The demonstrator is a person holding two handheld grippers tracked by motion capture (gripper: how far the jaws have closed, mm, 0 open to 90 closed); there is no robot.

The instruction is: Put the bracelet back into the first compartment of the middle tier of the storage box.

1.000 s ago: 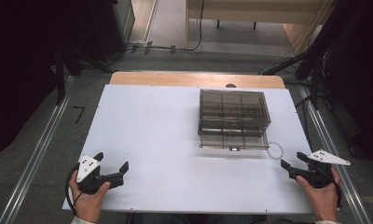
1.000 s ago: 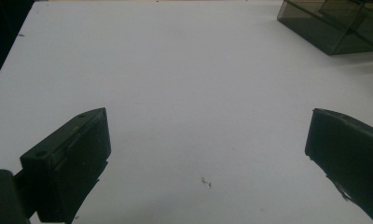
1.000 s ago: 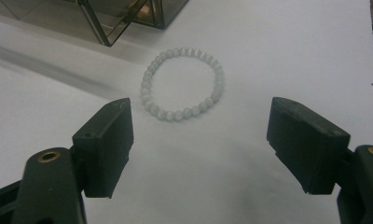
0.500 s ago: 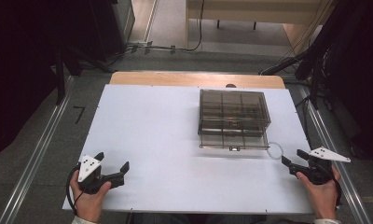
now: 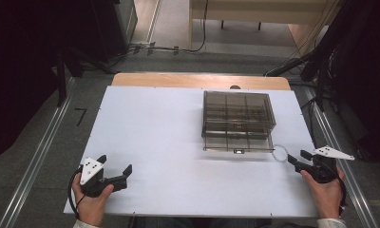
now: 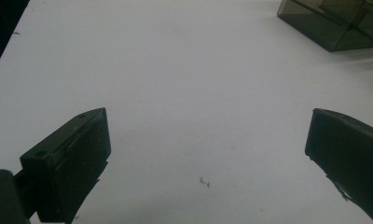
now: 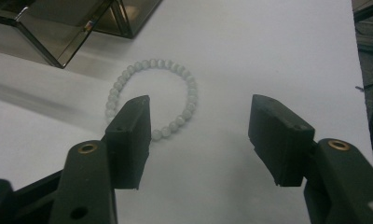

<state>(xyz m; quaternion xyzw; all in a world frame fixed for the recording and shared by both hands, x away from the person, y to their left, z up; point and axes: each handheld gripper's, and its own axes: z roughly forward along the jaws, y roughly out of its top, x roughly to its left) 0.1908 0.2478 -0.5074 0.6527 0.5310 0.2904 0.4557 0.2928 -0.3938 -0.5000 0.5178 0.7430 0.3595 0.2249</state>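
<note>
On a smooth white table (image 5: 178,142) edged at the far side by a strip of pale wood, we find two hand-held grippers parked at the near corners. At far left, the left gripper (image 5: 116,172) sits in the person's left hand (image 5: 90,202), a matte black tool topped by a grey three-cornered plate; its jaws are spread wide with nothing between them. In the left gripper view we see those blunt, block-shaped jaws framing bare tabletop, with one corner of the box at the upper right, well apart from them.

Moving right, we come to a smoky, translucent plastic organizer box (image 5: 238,121), rectangular and hard-edged, its interior split by thin walls into a grid of small compartments. What the compartments hold is too dim for us to tell.

Just beside the box's near right corner lies a bracelet (image 5: 280,153), a closed ring of small, round, milky-white beads, flat on the table. In the right gripper view the bracelet (image 7: 153,100) shows a soft pearly sheen, and its near arc runs behind the tip of one black jaw.

At far right, the right gripper (image 5: 297,158), held in the right hand (image 5: 327,192), points at the bracelet with jaws parted and gripping nothing, the beads just ahead of them.
</note>
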